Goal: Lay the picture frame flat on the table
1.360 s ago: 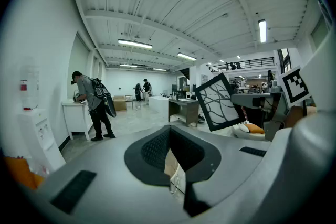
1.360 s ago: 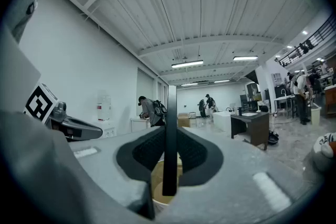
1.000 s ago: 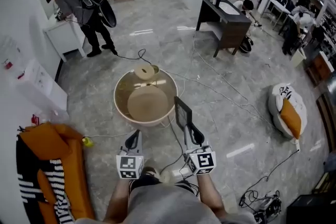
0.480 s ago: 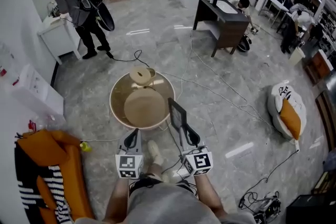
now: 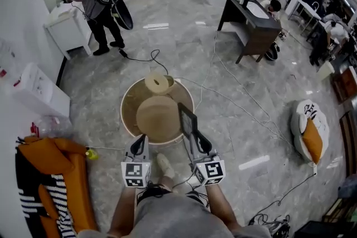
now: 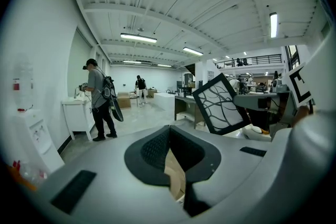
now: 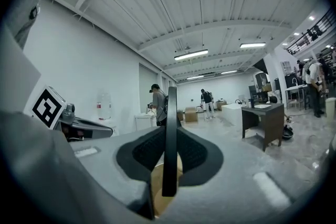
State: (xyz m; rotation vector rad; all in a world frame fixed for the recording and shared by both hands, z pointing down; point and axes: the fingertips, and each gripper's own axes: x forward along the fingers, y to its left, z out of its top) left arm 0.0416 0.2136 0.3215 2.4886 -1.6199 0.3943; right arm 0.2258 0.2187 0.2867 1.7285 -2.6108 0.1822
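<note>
By the round table (image 5: pixel 130 102) — right gripper (image 5: pixel 195 139) clamped on the picture frame (image 5: pixel 187 118); left gripper (image 5: pixel 141 142) closed, empty.

One picture frame (image 5: pixel 187 119), one table (image 5: pixel 126 119), two claws (image 5: pixel 141 141) (image 5: pixel 193 133).

No legible txt, brands or nos. anywhere afaict. Closest things: b/w square code patterns on the left marker cube (image 5: pixel 136 174) and right marker cube (image 5: pixel 210 171), bottom center of the head view, pattern only, no letters. Picture frame (image 6: pixel 220 105) shows branchy black lines, no caption. Red label on the water dispenser (image 6: pixel 17 84), far left of the left gripper view, too small to read. Black marks on the white cushion (image 5: pixel 307 112), right edge, not readable either.
</note>
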